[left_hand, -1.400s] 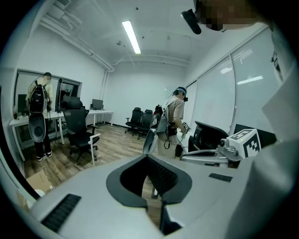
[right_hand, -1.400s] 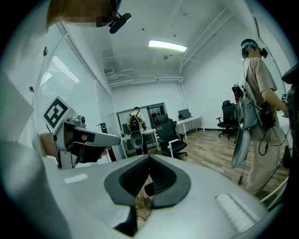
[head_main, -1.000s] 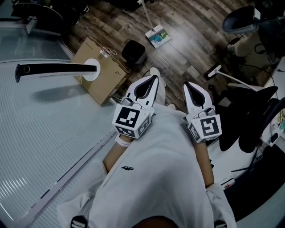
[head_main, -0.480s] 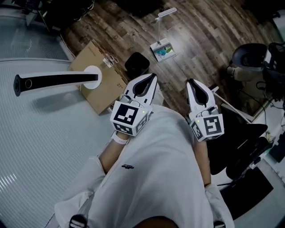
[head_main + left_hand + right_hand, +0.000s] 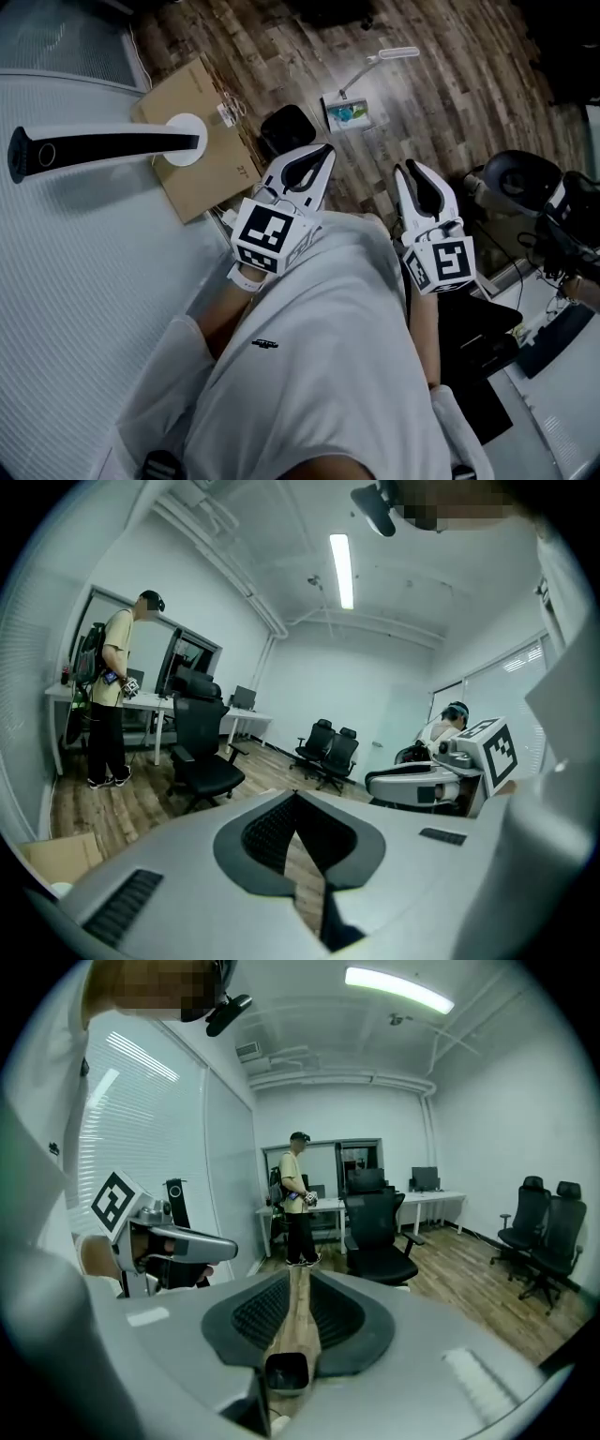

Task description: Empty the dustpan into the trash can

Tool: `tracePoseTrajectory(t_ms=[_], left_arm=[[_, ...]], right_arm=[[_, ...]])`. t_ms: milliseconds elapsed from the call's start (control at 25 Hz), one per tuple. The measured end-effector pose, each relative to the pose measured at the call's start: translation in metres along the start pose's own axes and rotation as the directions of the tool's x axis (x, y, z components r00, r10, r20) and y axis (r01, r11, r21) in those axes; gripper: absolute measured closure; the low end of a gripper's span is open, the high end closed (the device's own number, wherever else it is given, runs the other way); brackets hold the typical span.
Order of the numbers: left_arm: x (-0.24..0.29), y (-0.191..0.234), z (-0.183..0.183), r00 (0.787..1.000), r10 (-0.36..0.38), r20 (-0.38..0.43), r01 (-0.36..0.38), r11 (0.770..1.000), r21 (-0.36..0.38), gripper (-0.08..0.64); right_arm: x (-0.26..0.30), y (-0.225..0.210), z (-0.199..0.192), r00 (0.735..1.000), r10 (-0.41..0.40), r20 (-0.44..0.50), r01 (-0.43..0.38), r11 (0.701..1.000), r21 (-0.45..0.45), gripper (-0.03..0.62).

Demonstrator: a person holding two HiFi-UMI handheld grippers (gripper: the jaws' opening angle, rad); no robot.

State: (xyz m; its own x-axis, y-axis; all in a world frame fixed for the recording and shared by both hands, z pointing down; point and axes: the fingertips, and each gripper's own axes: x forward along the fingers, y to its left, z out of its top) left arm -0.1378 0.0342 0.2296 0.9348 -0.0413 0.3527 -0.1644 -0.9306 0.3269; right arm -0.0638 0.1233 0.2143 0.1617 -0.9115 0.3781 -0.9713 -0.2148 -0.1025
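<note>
Now both grippers hang over the wooden floor (image 5: pixel 450 94): the left gripper (image 5: pixel 322 150) is pressed together and empty, while the right gripper (image 5: pixel 412 170) has just been opening, with nothing between its jaws. Ahead, the white long-handled dustpan (image 5: pixel 347 113) holds something green-blue. It lies near the small black trash can (image 5: pixel 286 127), whose inside is too dark to read. The dustpan looks like light, stiff plastic, so the slim handle (image 5: pixel 375 64) is the place to take hold.

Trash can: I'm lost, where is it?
Head view, upper middle: the trash can stands on the floor just beyond the left gripper, between the cardboard box at left and the dustpan at right.
</note>
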Motion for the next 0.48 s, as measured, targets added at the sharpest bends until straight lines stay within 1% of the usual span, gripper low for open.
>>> tracePoseTrajectory(t_ms=[40, 160, 360, 480], left_arm=[[0.001, 0.007, 0.001, 1.000, 0.006, 0.003, -0.006, 1.000, -0.002, 0.552], [0.006, 0.021, 0.005, 0.999, 0.031, 0.013, -0.031, 0.999, -0.008, 0.552], [0.017, 0.021, 0.017, 0.994, 0.102, 0.032, -0.102, 0.995, -0.008, 0.552], [0.026, 0.023, 0.024, 0.986, 0.161, 0.035, -0.161, 0.987, -0.004, 0.552]], right_arm=[[0.007, -0.001, 0.000, 1.000, 0.009, -0.014, -0.009, 1.000, -0.010, 0.521], [0.020, -0.011, 0.000, 0.999, 0.025, -0.034, -0.026, 1.000, -0.017, 0.522], [0.032, -0.038, -0.003, 0.995, 0.088, -0.051, -0.089, 0.996, -0.015, 0.522], [0.045, -0.056, 0.002, 0.989, 0.142, -0.051, -0.144, 0.989, -0.029, 0.522]])
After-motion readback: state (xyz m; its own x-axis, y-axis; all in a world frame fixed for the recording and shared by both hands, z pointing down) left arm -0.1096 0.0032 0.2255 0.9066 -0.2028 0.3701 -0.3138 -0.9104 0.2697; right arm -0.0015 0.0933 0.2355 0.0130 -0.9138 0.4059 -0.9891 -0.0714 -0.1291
